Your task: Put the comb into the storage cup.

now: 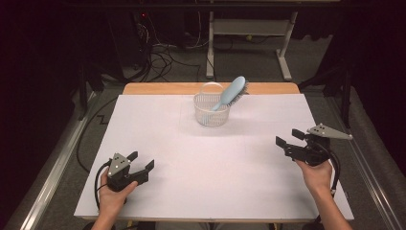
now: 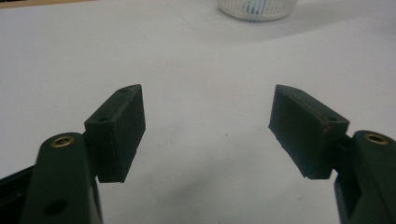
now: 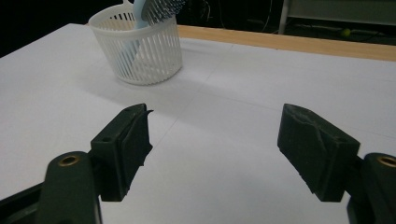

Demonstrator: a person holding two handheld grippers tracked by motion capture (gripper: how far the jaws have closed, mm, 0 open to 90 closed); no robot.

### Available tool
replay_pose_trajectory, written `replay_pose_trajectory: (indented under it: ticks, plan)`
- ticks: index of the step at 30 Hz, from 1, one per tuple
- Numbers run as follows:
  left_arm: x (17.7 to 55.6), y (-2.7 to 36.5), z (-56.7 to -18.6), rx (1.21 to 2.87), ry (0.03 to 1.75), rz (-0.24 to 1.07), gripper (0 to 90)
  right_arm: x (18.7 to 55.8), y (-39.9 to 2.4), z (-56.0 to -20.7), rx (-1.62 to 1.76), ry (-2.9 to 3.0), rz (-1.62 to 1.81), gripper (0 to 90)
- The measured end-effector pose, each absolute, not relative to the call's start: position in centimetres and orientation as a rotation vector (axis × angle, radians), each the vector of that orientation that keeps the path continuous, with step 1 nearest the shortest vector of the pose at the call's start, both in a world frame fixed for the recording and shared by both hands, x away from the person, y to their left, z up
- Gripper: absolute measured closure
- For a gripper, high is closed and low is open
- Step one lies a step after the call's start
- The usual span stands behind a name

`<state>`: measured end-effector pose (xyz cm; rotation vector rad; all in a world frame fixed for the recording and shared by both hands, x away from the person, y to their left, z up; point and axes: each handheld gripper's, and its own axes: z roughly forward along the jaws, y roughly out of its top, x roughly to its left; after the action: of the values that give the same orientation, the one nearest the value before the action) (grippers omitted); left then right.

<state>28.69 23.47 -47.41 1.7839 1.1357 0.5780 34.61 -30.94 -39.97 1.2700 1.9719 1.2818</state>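
High view: I see a white tabletop (image 1: pixel 210 158) with a wooden strip along its far edge. A small white slatted basket (image 1: pixel 211 111) stands upright near the far middle of the tabletop, and a light blue hairbrush (image 1: pixel 230 93) leans in it, handle down inside the basket and bristled head rising up and to the right over the rim. My left tongs (image 1: pixel 140 161) sit low over the near left part of the tabletop, held by the left hand (image 1: pixel 115 194); their jaws stand apart with nothing between them. My right tongs (image 1: pixel 290 137) are held by the right hand (image 1: pixel 316 175) near the right edge, jaws likewise apart and empty, pointing leftward across the tabletop. Both tongs are well apart from the basket. Left gripper view: the left tongs (image 2: pixel 208 126) frame bare white surface, and the basket (image 2: pixel 257 8) shows at the top edge, only its lower part in frame. Right gripper view: the right tongs (image 3: pixel 215 151) are spread wide over bare surface; the basket (image 3: pixel 140 51) stands farther off to the upper left, with the hairbrush (image 3: pixel 140 25) handle visible through its slats and the bristles above the rim. A black cable (image 1: pixel 98 184) loops from the left tongs beside the hand.
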Motion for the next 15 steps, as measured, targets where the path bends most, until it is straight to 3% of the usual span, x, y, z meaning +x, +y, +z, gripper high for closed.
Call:
replay_pose_trajectory:
  ticks: [15]
  plan:
    - [28.7,23.5,-47.4,1.781,1.137,0.578,27.8,33.5,-31.2,-40.6,1.270,1.960,1.301,25.5]
